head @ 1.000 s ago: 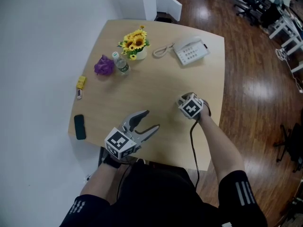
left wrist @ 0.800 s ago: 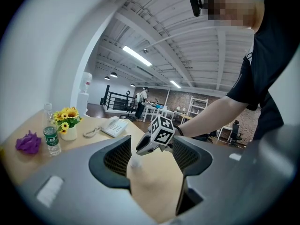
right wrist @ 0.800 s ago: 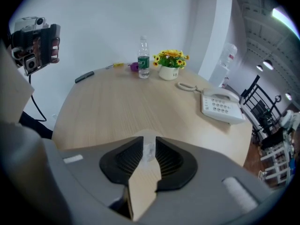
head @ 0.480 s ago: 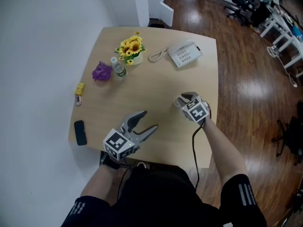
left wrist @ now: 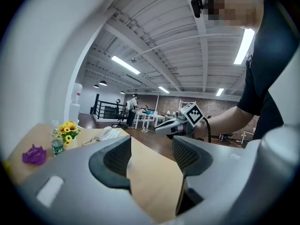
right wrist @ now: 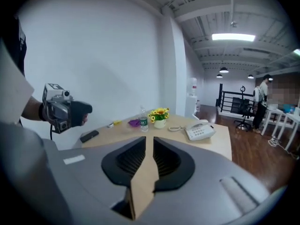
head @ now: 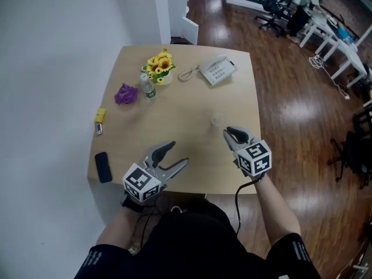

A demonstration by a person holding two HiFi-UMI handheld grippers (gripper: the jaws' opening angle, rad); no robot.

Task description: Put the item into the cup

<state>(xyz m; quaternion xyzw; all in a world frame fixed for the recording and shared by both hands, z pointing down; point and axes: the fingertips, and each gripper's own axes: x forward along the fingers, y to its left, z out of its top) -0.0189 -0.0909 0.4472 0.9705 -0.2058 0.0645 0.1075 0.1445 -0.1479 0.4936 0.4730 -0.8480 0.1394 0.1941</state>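
Note:
A small clear cup (head: pixel 216 120) stands alone on the wooden table (head: pixel 174 115), right of centre. My right gripper (head: pixel 231 133) hovers just in front of the cup and apart from it. Its jaws are closing to a narrow gap with nothing between them (right wrist: pixel 149 146). My left gripper (head: pixel 177 154) is near the table's front edge, open wide and empty (left wrist: pixel 151 149). A crumpled purple item (head: pixel 125 94) and a small yellow item (head: pixel 100 115) lie at the left side, far from both grippers.
At the back stand a pot of sunflowers (head: pixel 158 67), a small water bottle (head: pixel 147 88) and a white telephone (head: pixel 216 72). A black phone (head: pixel 103 167) lies at the front left corner. A white wall runs along the left, with wood floor on the right.
My right gripper has drawn back toward the front edge, and the clear cup now shows where it was. Its jaws have narrowed. The left gripper has barely moved.

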